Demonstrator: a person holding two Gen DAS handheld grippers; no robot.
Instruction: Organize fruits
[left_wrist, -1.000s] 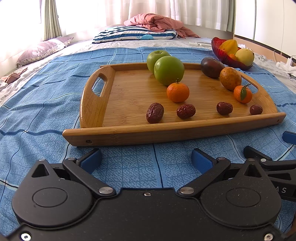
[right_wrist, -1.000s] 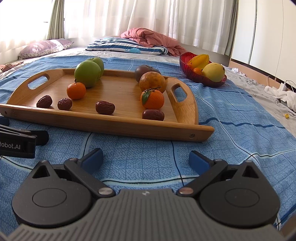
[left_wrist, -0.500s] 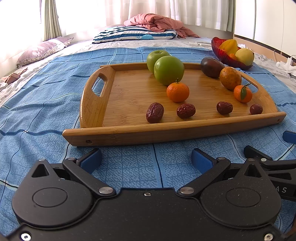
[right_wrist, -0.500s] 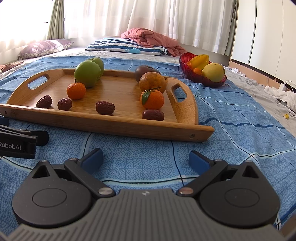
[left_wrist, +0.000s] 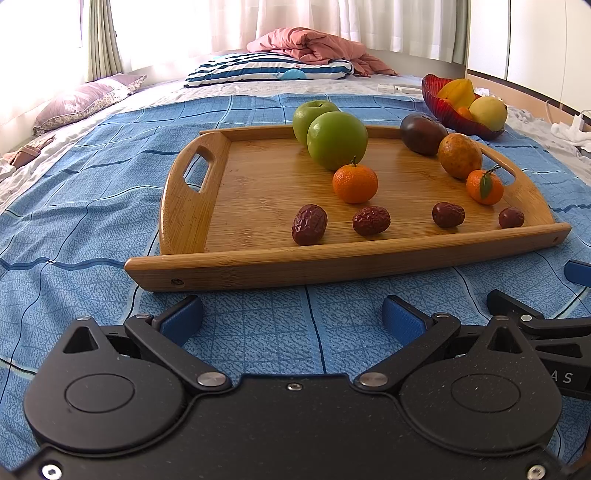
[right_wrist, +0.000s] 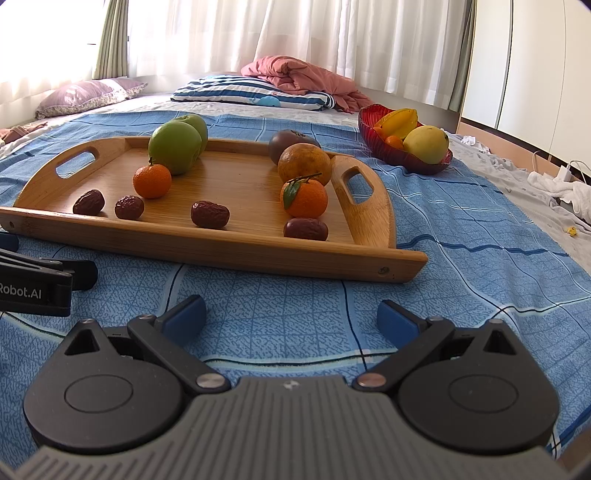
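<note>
White curtains (right_wrist: 295, 40) hang behind a bed (left_wrist: 74, 206) with a blue checked cover, and a striped pillow (left_wrist: 266, 70) lies at its far end.

On the cover sits a wooden tray (left_wrist: 258, 258) with a cut-out handle at each short end. Inside the tray are two green apples (left_wrist: 337, 139), touching each other at its far edge. Just in front of them lies a tangerine (left_wrist: 355, 183). Toward the right handle of the tray are a dark purple fruit (left_wrist: 423, 134), an orange (left_wrist: 460, 155) and a second tangerine with a leaf (left_wrist: 484, 186). Four red dates (left_wrist: 309, 224) lie in a loose row along the near edge of the tray, apart from each other.

Beyond the right end of the tray, well apart from it, stands a red bowl (right_wrist: 373, 144). It holds a star fruit (right_wrist: 400, 123), a yellow pear (right_wrist: 426, 144) and a small orange fruit between them.

Both grippers are low over the cover, just before the near edge of the tray. The left gripper (left_wrist: 291, 317) has its jaws wide apart and holds nothing. The right gripper (right_wrist: 291, 317) also has its jaws wide apart and empty. In the right wrist view the left gripper shows the white writing "Robot.AI"; in the left wrist view only the letters "AS" can be read on the right gripper.
</note>
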